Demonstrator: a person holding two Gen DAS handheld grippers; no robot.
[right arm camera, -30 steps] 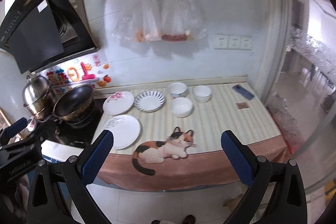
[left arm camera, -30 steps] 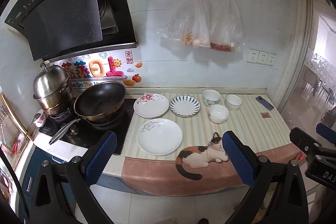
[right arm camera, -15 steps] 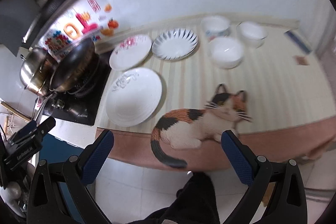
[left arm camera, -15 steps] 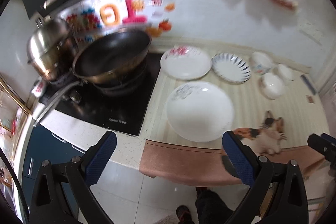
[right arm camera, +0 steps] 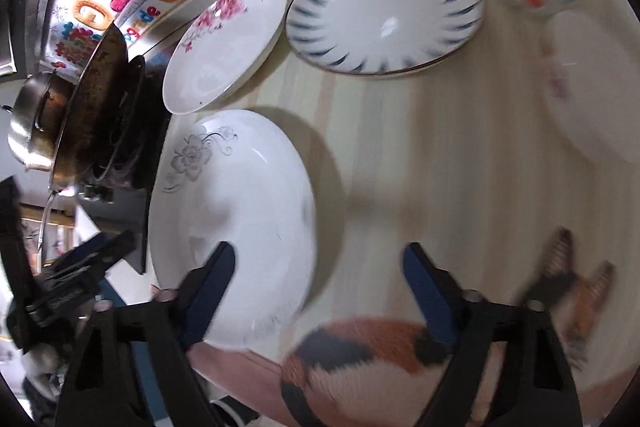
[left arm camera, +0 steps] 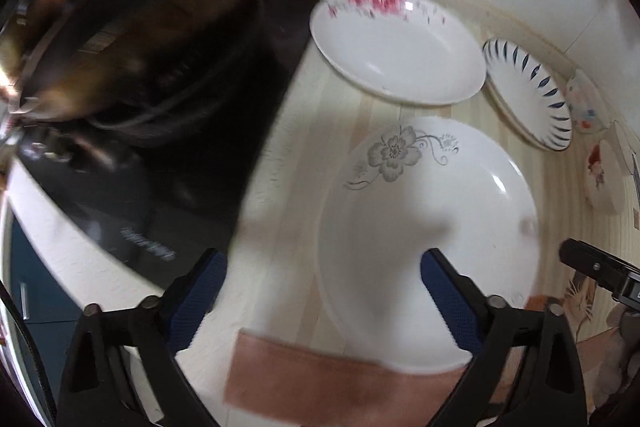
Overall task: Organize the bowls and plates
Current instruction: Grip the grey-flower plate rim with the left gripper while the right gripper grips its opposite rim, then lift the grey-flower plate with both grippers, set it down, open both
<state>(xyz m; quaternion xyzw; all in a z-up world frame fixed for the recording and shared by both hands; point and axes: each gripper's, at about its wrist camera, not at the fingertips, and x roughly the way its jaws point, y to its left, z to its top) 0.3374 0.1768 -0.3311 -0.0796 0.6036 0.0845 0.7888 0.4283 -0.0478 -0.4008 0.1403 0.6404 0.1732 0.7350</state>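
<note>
A white plate with a grey flower (left arm camera: 428,227) (right arm camera: 236,211) lies at the counter's front edge. My left gripper (left arm camera: 320,267) hovers open over its left rim, with nothing between the fingers. My right gripper (right arm camera: 318,263) is open above its right rim. Behind it lie a pink-flowered plate (left arm camera: 396,55) (right arm camera: 224,43) and a blue-striped plate (left arm camera: 528,95) (right arm camera: 384,15). White bowls (left arm camera: 602,179) (right arm camera: 596,87) sit blurred at the right.
A dark wok (left arm camera: 132,39) (right arm camera: 96,107) sits on the black cooktop (left arm camera: 192,155) left of the plates, with a steel pot (right arm camera: 32,123) behind it. A striped mat with a cat picture (right arm camera: 380,343) covers the counter and hangs over its front edge.
Both grippers have dropped from far out in the room down close over the counter, onto the two sides of the grey-flowered plate. The dishes have not moved.
</note>
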